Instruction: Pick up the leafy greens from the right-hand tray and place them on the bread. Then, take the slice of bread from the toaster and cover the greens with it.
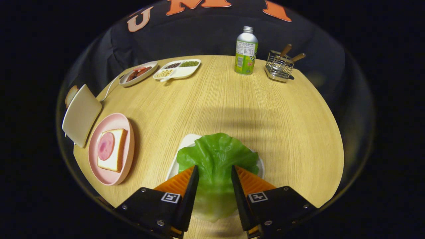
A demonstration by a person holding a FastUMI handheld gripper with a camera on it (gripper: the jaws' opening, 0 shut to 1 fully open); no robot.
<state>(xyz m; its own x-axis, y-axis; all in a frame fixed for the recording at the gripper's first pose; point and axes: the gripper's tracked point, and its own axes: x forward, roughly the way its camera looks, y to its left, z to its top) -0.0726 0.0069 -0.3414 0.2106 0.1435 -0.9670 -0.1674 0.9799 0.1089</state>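
Observation:
A green lettuce leaf (215, 159) lies over the white right-hand tray (186, 142) on the wooden table. My gripper (215, 172) is over the tray, its two fingers pressing on the leaf's middle from both sides, so the leaf creases between them. The leaf's near end runs back between the fingers towards me. To the left a pink plate (109, 176) holds a slice of bread (116, 156) topped with a round of ham (106, 146). Beyond the plate stands a cream toaster (81, 114) with a bread slice (70, 95) sticking out of its top.
At the far left of the table are an oval dish of sausages (137, 73) and a divided tray of beans (177, 69). A green bottle (246, 51) and a wire holder with wooden-handled utensils (280, 64) stand at the far right. Bare wood lies in between.

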